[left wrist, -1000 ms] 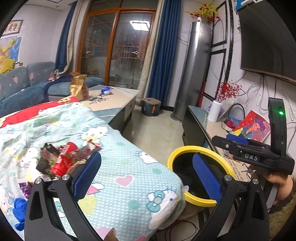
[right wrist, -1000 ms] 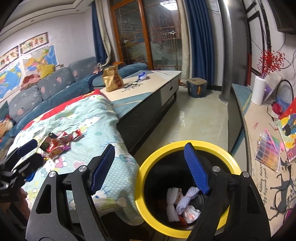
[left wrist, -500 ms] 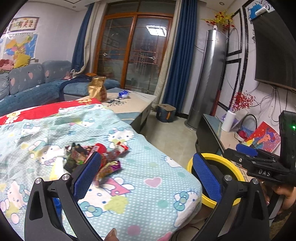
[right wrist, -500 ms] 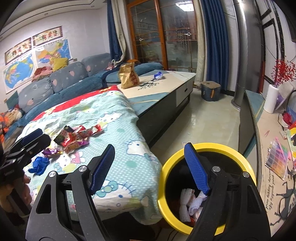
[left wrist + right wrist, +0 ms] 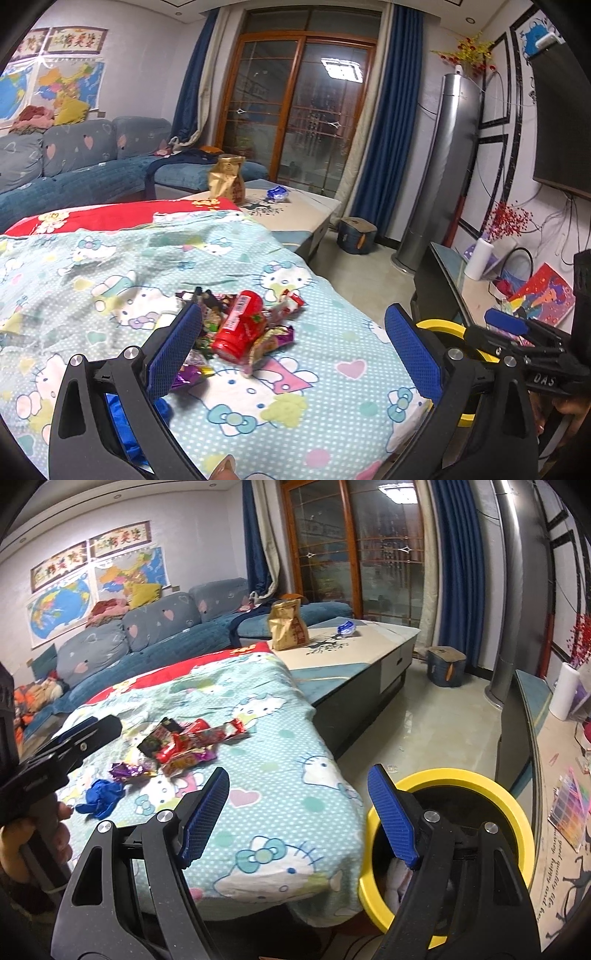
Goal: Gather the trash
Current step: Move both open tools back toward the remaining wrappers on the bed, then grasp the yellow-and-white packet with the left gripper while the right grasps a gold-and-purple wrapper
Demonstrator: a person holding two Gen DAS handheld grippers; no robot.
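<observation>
You are holding left gripper point(image 5: 293, 345) spread wide, gripping nothing, over patterned blanket point(image 5: 317, 402). Red wrapper point(image 5: 239, 330) is lying just ahead of your left finger, long axis running away from tool, tilting right, barcode end pointing far. Loose wrappers point(image 5: 184, 744) are clustering around it. Right gripper point(image 5: 299, 814) is also gaping, holding nothing; yellow-rimmed bin point(image 5: 517, 819) is sitting behind your right finger, white trash inside.
</observation>
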